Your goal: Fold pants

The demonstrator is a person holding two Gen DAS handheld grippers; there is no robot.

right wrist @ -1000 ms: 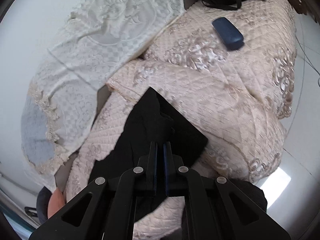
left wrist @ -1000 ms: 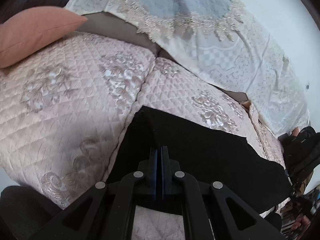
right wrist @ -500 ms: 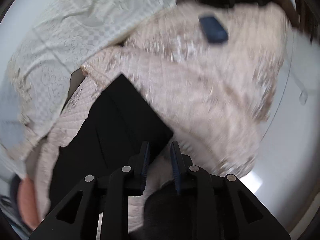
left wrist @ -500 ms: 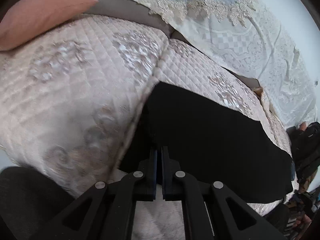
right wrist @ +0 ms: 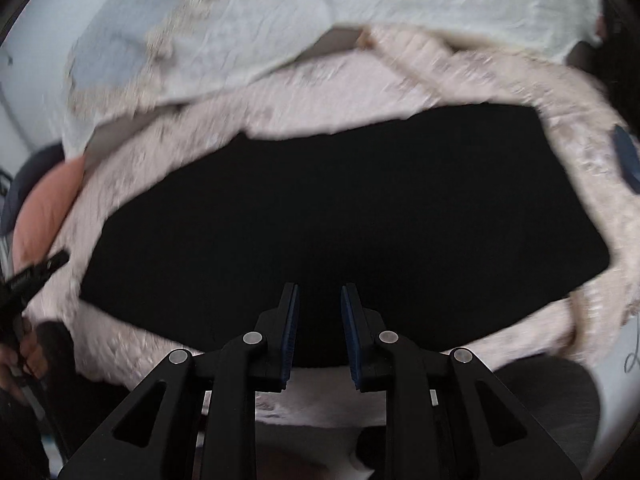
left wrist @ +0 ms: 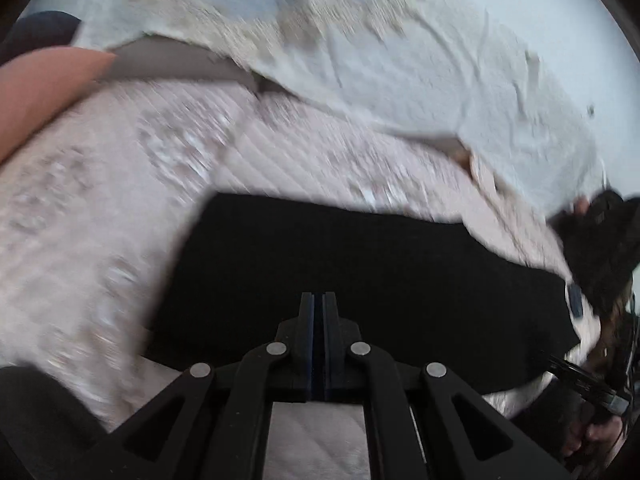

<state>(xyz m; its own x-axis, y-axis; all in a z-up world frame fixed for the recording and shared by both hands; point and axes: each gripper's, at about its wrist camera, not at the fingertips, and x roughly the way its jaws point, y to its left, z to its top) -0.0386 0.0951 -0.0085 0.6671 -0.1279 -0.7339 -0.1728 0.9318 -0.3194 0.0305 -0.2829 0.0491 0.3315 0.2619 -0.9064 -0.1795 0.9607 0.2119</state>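
The black pants lie flat in a long folded band across the quilted pink sofa cover. My left gripper is shut, its tips over the pants just inside their near edge; I cannot see cloth pinched between the pads. In the right wrist view the pants fill the middle. My right gripper stands open a finger's width above their near edge, and the pads press on nothing. The picture is blurred by motion.
An orange-pink cushion lies at the left end of the sofa. A white lace throw covers the backrest. A dark blue case and a black bag sit at the right end. A person's hand shows at the lower right.
My right gripper has opened and let go of the pants, then rolled and swung over their long side. The pants now lie flat. My left gripper slid right along their near edge.
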